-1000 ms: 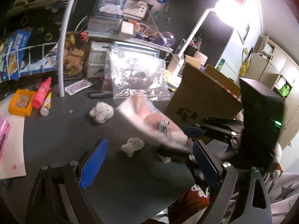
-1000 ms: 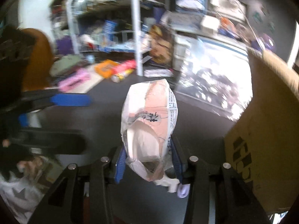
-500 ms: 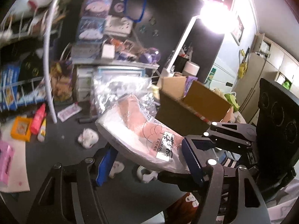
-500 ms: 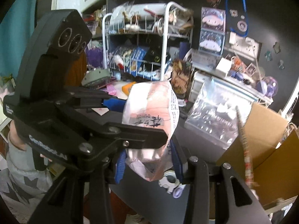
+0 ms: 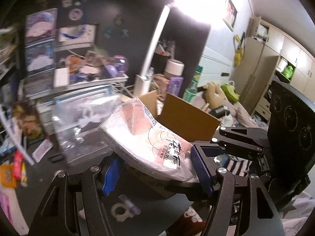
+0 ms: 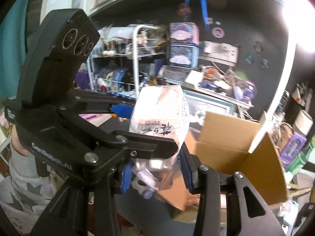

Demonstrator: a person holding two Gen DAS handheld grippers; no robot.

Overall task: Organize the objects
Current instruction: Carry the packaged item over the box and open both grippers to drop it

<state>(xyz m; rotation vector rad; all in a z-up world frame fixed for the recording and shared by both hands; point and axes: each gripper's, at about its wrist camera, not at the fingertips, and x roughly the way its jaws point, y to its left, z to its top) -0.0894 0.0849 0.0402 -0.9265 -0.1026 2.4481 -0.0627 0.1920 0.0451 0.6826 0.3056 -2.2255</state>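
Packet [image 5: 151, 137], clamped in the right gripper [image 6: 157, 174] jaws, is now lifted from the tabletop [image 5: 49, 177] toward the cardboard box [image 6: 232, 147], left gripper [image 5: 157, 169] jaws spread wide around it, so boxing seems next.

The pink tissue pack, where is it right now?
The pink tissue pack is off the desk, clamped in the right gripper just left of the open cardboard box; in the left wrist view it lies between the left gripper's fingers.

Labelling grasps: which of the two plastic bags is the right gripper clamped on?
The pink printed packet, pinched at its lower end by the right gripper; the clear bag leans on the shelves behind, untouched.
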